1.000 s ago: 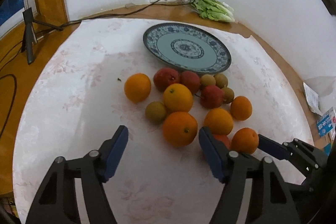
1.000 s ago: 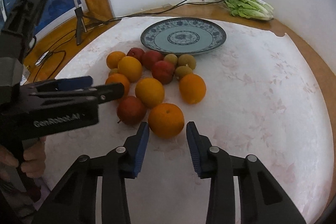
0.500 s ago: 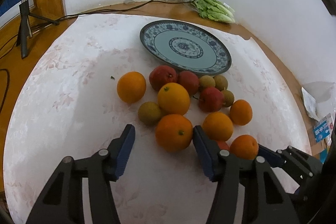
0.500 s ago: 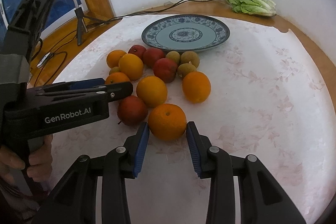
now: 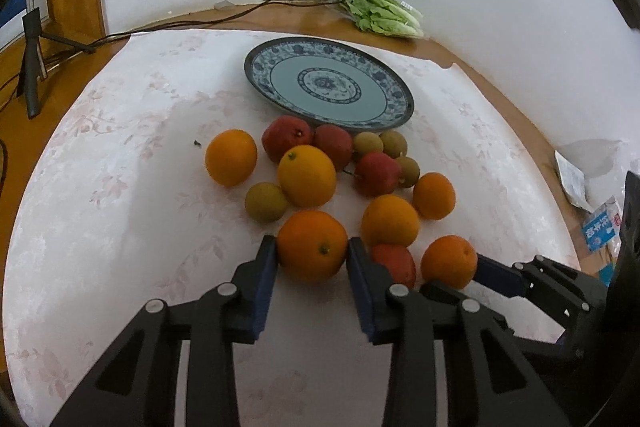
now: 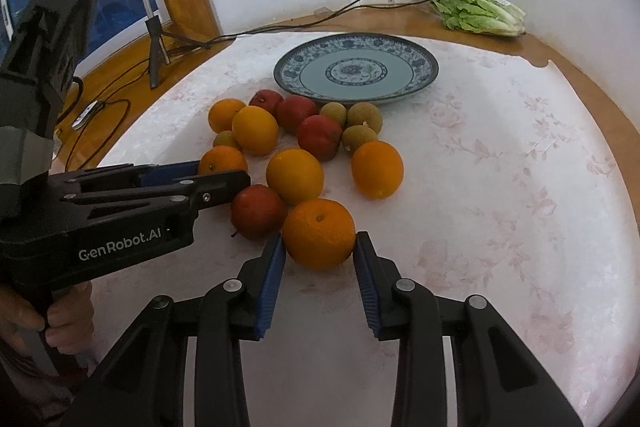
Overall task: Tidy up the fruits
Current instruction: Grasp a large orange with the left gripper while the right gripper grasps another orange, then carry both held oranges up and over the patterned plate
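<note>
Now I have a round orange fruit pinched in each black two-finger gripper, both fruits resting on the white floral tablecloth.

My left gripper is closing, its blue pads touching either side of the near orange at the front of the fruit pile; my right gripper is also closing a touch, its pads against the front orange, just beside a red apple. The blue-and-white patterned ceramic plate sits bare beyond the pile, with small brownish-green fruits near its rim.
</note>
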{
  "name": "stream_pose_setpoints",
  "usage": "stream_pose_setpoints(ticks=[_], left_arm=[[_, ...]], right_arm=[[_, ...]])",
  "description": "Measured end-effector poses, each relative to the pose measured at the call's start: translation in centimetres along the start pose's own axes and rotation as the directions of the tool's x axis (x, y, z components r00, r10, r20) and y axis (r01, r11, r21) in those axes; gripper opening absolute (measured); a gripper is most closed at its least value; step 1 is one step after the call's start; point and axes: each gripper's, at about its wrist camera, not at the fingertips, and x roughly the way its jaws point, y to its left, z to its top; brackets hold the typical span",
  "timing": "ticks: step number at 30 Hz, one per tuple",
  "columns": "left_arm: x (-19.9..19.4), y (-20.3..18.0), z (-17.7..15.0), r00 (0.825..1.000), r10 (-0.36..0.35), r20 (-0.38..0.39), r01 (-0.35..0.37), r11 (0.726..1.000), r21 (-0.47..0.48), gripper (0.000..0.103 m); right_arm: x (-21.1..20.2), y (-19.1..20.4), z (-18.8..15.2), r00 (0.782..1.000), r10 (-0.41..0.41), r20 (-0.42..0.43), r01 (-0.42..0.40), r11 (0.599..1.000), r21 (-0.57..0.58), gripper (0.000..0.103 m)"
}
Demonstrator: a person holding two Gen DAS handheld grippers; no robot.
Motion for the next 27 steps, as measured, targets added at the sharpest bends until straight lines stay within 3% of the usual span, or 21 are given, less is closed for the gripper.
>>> stream_pose_setpoints(ticks=[14,19,27], left_arm=[[-3.0,-0.5,1.3,0.999,-0.021,0.039,0.02,0.999,0.038,0.036],[-3.7,-0.6,3.0,0.999,-0.048,0.015,0.047,0.998,0.039,0.036],[-4.7,-1.0,6.6,0.997,-0.053,0.048,0.05,0.996,0.068,0.037]], right_arm=[[-2.3,0.2,1.1,0.999,0.036,0.022,-0.036,0.999,0.018,0.036],[-3.1,-0.2,2.4,0.998,0.058,0.009,-0.058,0.998,0.036,0.036],[-4.3,-1.0,5.9,0.998,0.051,0.032,-0.052,0.998,0.035,0.036]])
